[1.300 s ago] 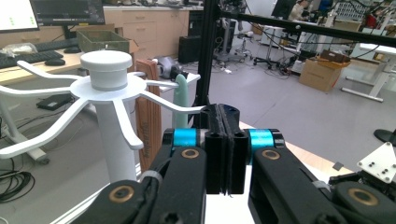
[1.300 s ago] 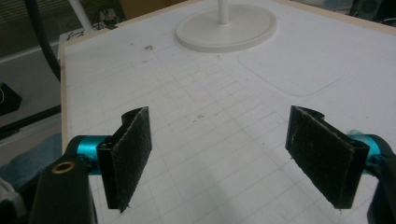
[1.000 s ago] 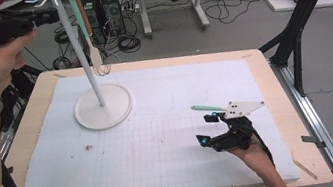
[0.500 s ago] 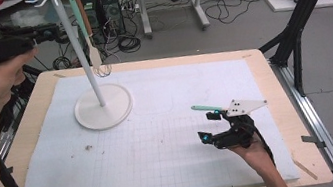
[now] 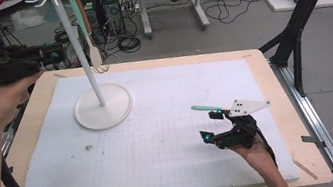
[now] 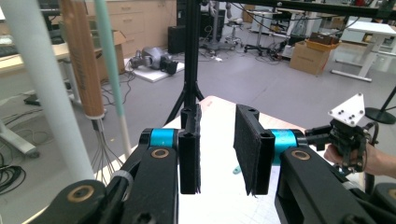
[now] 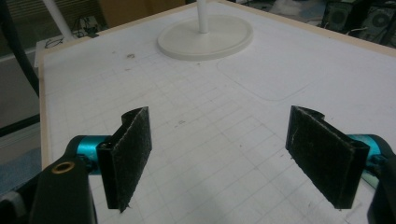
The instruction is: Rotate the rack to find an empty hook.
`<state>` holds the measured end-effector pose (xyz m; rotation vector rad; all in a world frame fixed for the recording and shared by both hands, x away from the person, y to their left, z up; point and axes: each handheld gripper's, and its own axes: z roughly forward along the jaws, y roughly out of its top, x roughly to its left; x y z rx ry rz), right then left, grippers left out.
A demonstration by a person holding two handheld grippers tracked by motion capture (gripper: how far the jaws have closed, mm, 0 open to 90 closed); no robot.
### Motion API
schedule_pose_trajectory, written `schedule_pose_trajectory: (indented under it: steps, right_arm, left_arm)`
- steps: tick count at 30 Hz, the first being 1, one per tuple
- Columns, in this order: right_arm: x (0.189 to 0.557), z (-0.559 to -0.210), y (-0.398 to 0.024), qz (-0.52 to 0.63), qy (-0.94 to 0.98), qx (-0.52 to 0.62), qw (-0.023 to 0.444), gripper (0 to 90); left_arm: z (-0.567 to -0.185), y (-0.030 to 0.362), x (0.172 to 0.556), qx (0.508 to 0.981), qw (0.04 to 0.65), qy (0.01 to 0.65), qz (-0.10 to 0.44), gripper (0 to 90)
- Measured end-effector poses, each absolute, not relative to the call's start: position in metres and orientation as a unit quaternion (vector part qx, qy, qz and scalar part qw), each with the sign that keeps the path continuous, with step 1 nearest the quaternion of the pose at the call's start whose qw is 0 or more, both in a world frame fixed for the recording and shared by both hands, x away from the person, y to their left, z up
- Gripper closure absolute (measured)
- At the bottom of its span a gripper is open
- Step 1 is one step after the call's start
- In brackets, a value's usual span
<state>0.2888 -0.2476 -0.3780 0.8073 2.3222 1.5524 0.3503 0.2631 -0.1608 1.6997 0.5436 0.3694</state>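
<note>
A white stand (image 5: pixel 103 106) with a thin pole and round base rests on the mat at the back left. From its top hooks hang a wooden-handled whisk (image 6: pixel 83 65) and a mint-handled utensil (image 6: pixel 111 70). My left gripper (image 5: pixel 54 53) is held in the air left of the pole, level with the hanging handles. Its jaws have just been opening and stand a little apart, with nothing between its pads (image 6: pixel 258 149). My right gripper (image 5: pixel 211 126) hovers low over the mat at the front right, wide open and empty. A mint utensil (image 5: pixel 203 108) lies on the mat just behind it.
A white gridded mat (image 5: pixel 161 140) covers the wooden table (image 5: pixel 277 101). A black tripod leg (image 5: pixel 297 37) stands off the right edge. Cables, computer cases and boxes sit on the floor behind the table. In the right gripper view the stand's base (image 7: pixel 205 36) lies ahead.
My left hand and its gripper have come down from near the top of the stand to the level of the hanging handles. The right gripper has stayed put.
</note>
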Motion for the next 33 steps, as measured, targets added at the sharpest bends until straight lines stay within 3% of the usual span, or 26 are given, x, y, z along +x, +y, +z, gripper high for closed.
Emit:
schedule_pose_trajectory:
  steps: [15,33]
  right_arm:
    - [0.286,-0.378,-0.255,0.528,0.791,0.285,0.122,21.2]
    - [0.285,-0.379,-0.260,0.522,0.792,0.291,0.126,21.2]
  left_arm:
    - [-0.186,0.253,0.343,0.745,0.609,0.230,0.146,65.2]
    - [-0.221,0.243,0.336,0.754,0.597,0.238,0.134,48.4]
